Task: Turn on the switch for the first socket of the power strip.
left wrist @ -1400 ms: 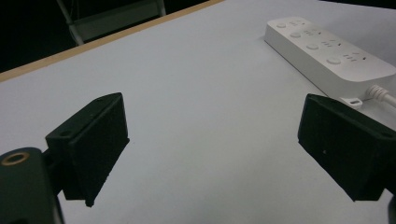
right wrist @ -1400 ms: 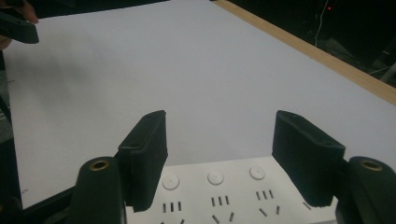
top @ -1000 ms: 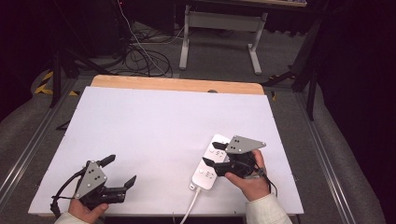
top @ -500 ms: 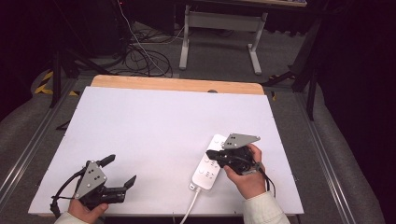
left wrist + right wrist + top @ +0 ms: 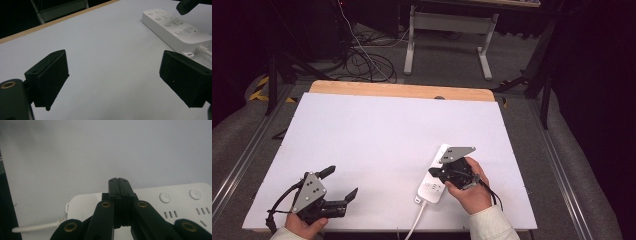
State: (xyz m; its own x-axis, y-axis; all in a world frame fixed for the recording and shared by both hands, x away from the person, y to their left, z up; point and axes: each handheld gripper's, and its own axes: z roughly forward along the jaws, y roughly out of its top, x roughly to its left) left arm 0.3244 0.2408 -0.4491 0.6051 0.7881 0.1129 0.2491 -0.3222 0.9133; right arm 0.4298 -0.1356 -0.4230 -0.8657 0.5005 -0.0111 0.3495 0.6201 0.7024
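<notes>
A white power strip (image 5: 430, 188) lies on the white board (image 5: 377, 135) at the front right, its cable (image 5: 414, 226) running off the near edge. My right gripper (image 5: 435, 173) hangs just over the strip's middle, jaws pressed together with nothing between them. In the right gripper view the shut gripper (image 5: 118, 181) points across the strip's (image 5: 180, 202) cable end, with its cable (image 5: 37, 226) at the lower left. My left gripper (image 5: 341, 183) rests at the front left, open and empty. In the left gripper view the open gripper (image 5: 115, 65) faces the strip (image 5: 175, 27).
A wooden strip (image 5: 402, 91) edges the far side of the board. Behind the table stand a white desk frame (image 5: 452, 22) and a tangle of floor cables (image 5: 367, 62). Metal rails (image 5: 242, 160) run along both sides.
The right gripper's jaws have come together over the power strip, and the hand has shifted slightly. The left gripper has stayed put.
</notes>
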